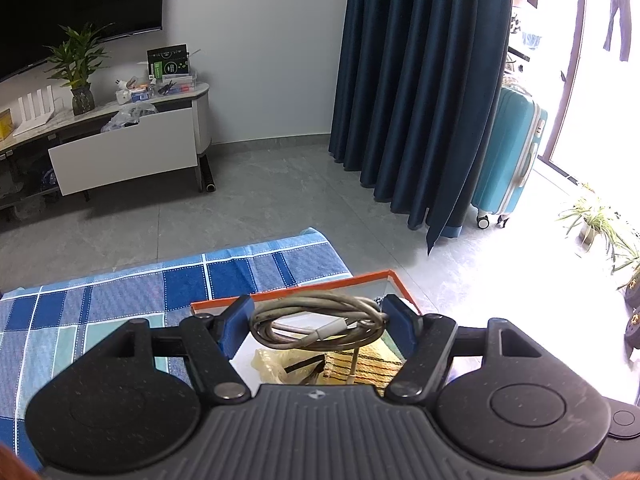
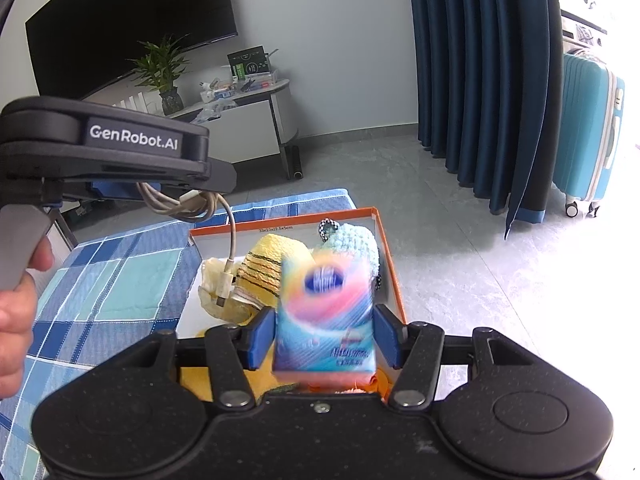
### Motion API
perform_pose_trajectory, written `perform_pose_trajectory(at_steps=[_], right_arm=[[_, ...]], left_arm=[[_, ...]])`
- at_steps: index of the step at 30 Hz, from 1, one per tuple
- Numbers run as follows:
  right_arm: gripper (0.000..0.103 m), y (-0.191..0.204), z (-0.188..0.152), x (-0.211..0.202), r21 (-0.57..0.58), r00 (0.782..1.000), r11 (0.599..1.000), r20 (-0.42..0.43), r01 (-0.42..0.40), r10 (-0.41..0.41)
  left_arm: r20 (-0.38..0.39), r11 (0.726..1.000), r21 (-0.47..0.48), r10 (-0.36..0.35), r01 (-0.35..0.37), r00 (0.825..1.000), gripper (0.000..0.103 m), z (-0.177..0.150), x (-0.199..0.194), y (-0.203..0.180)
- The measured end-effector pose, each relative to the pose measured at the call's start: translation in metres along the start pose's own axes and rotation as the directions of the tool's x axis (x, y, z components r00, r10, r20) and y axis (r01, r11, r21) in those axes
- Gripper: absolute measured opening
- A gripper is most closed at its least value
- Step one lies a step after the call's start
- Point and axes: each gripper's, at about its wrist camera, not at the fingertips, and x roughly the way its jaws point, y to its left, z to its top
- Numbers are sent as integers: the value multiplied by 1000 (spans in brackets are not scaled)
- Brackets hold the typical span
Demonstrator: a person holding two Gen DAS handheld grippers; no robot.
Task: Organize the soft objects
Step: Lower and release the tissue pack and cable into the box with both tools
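Observation:
My left gripper (image 1: 318,326) is shut on a coiled grey cable (image 1: 320,326) and holds it above the orange-rimmed box (image 1: 320,286). The cable (image 2: 180,202) also shows in the right wrist view, its plug end (image 2: 225,286) hanging down into the box (image 2: 382,240). My right gripper (image 2: 325,338) holds a blurred blue and pink tissue pack (image 2: 326,312) between its pads over the box. In the box lie a yellow striped knitted item (image 2: 268,264), a pale blue knitted item (image 2: 356,244) and a crumpled clear bag (image 2: 212,284).
The box sits on a blue checked cloth (image 1: 120,300) at its right edge. Beyond are grey floor tiles, a TV stand (image 1: 132,136), dark blue curtains (image 1: 420,100), a turquoise suitcase (image 1: 508,152) and potted plants (image 1: 596,220).

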Motion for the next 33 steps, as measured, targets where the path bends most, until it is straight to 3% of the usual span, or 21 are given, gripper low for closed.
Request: perform_pose_trajectory(at_steps=[9, 21, 24, 27, 29, 33], right_arm=[[72, -6, -6, -9, 15, 1000, 1000, 23, -7, 7], [72, -9, -11, -16, 25, 998, 999, 50, -31, 30], [72, -10, -14, -17, 20, 998, 999, 49, -36, 35], [72, -10, -16, -18, 19, 998, 999, 46, -43, 42], [72, -8, -17, -20, 16, 998, 999, 47, -44, 43], [72, -8, -19, -25, 12, 998, 999, 50, -37, 37]], left_arm=[[-7, 1000, 7, -12, 12, 1000, 71, 5, 8, -1], [92, 1000, 1, -14, 14, 996, 72, 16, 26, -12], [51, 1000, 10, -4, 3, 999, 72, 7, 40, -14], [-43, 1000, 21, -15, 16, 999, 80, -7, 54, -13], [-77, 999, -4, -32, 32, 997, 92, -12, 54, -7], [-71, 998, -45, -40, 37, 997, 100, -14, 36, 2]])
